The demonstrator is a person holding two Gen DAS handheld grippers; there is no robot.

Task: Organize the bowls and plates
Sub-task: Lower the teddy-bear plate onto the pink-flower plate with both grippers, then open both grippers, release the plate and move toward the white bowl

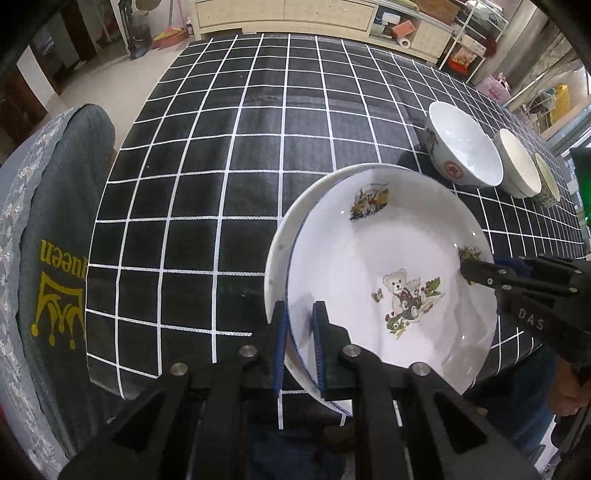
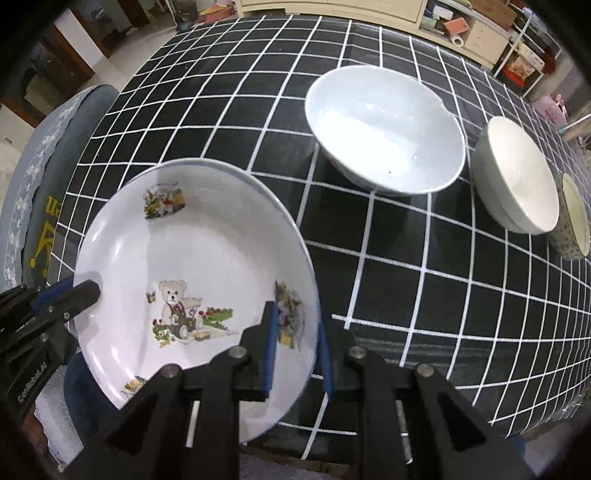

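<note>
A white plate with a teddy bear picture (image 1: 391, 266) (image 2: 192, 273) is held over the near edge of the table, tilted. My left gripper (image 1: 300, 314) is shut on its left rim. My right gripper (image 2: 295, 325) is shut on its right rim and shows in the left wrist view (image 1: 476, 271). A second white plate (image 1: 277, 254) sits right behind the bear plate, its rim also between the left fingers. A large white bowl (image 1: 461, 147) (image 2: 384, 129), a cream bowl (image 1: 517, 166) (image 2: 517, 177) and a patterned bowl (image 1: 548, 184) (image 2: 574, 218) stand in a row at the right.
The table carries a black cloth with white grid lines (image 1: 240, 147) (image 2: 424, 295). A grey chair back with a yellow crown print (image 1: 55, 258) (image 2: 40, 192) stands at the table's left. A cream cabinet (image 1: 295, 14) and shelves stand beyond the far edge.
</note>
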